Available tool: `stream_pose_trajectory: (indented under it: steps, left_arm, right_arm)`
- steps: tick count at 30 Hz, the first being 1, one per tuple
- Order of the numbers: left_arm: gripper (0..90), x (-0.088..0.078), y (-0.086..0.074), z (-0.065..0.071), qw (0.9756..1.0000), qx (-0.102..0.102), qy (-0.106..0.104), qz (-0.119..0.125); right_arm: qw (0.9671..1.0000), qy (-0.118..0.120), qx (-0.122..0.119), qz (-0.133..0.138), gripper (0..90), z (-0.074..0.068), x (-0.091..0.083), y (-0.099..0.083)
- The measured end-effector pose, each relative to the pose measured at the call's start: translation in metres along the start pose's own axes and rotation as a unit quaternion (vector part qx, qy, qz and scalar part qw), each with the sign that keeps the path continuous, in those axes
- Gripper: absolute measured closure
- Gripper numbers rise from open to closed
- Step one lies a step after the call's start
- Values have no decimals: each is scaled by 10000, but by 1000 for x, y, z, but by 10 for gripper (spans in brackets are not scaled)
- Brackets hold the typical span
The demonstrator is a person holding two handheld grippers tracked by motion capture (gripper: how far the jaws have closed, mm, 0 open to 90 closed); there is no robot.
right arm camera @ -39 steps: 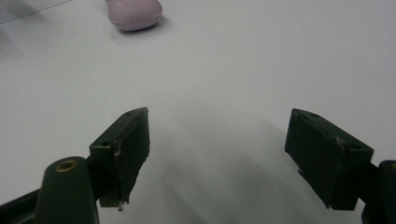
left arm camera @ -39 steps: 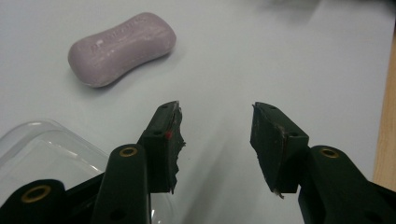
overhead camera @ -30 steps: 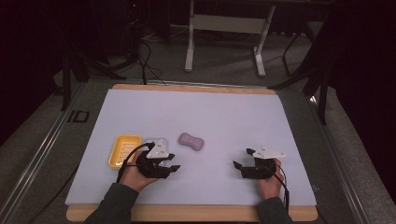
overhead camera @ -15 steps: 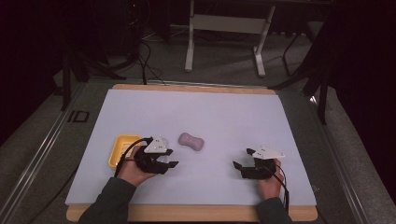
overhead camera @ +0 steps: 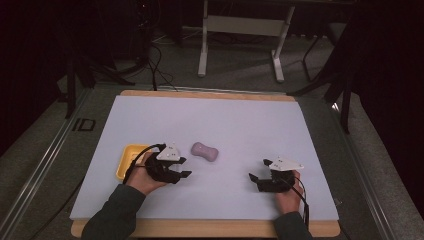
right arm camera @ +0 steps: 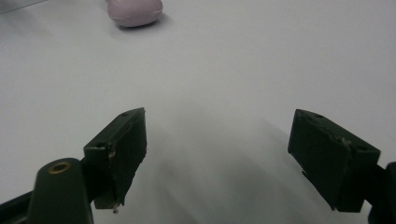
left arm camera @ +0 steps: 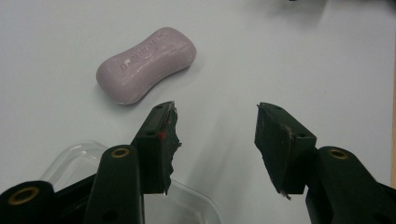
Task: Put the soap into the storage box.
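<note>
The pale purple, waisted bar of soap [left arm camera: 145, 64] lies flat on the white table sheet [overhead camera: 230, 125], just ahead of the left gripper [left arm camera: 215, 122], whose jaws stand wide and empty. It looks hard, smooth and probably slick; the narrow waist seems the surest hold. A yellow plastic tray [overhead camera: 127, 160] sits beside the left hand; the right gripper [right arm camera: 217, 140], also wide, hangs well apart

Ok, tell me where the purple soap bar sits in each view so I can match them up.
High view: the soap bar lies near the middle of the white table mat, just right of the left tool.
Left gripper view: upper left, beyond the open jaws.
Right gripper view: top edge, left of centre, partly cut off.
Shared landmark: the white mat under it.
</note>
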State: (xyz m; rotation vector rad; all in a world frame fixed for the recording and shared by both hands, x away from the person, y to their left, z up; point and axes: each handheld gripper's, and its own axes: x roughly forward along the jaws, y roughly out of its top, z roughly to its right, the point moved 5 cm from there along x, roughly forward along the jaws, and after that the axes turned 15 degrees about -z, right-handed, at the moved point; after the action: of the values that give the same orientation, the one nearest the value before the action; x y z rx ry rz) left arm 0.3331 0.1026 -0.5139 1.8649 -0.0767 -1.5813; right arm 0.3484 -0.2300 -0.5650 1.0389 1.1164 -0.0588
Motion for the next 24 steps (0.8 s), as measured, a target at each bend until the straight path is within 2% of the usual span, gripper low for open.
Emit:
stream_pose_trajectory:
  steps: [7, 24]
  left_arm:
    - [504, 1, 6, -5, 9999, 160, -20, -58]
    - [470, 2, 16, -29, 9991, 174, 210, -327]
  right_arm:
    - [10000, -16, -31, -18, 191, -1, 0, 0]
    - [10000, 4, -52, -35, 189, -1, 0, 0]
